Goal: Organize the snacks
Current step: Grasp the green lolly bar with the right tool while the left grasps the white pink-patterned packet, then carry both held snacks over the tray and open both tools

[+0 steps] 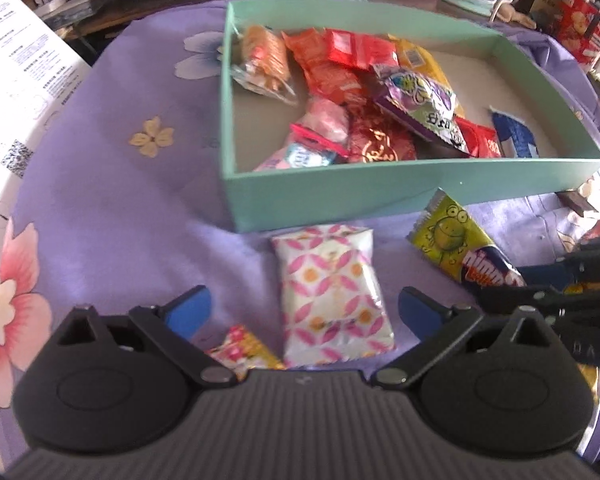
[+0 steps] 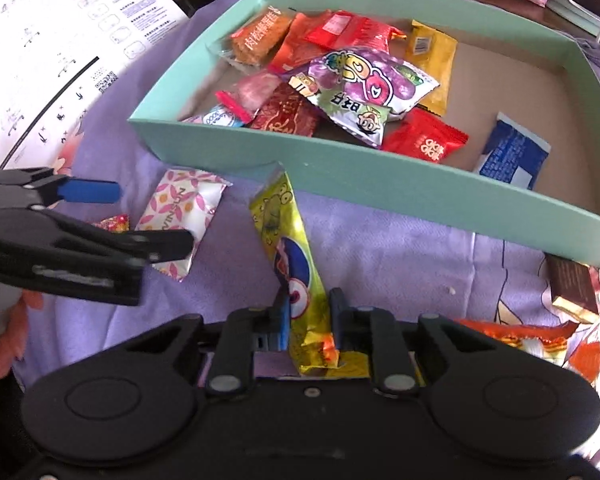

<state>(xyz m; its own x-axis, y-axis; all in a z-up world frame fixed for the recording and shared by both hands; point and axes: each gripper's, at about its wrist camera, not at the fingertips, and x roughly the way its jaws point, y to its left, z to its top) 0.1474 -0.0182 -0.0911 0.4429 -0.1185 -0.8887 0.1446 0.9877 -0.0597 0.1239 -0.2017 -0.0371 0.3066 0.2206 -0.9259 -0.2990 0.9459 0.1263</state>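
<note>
Gripping frog-printed green packet (image 2: 290,248), right gripper (image 2: 310,312) clamped, "VINSUN" on pink-patterned pack (image 2: 182,210)

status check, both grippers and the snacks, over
Right hand-held gripper shut on green frog-print snack packet. Left hand-held gripper open over pink-patterned white pouch. Teal cardboard box ahead, path unobstructed.

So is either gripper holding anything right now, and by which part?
The right gripper pinches the green frog snack packet near its lower end. The left gripper is open, holding nothing.
</note>
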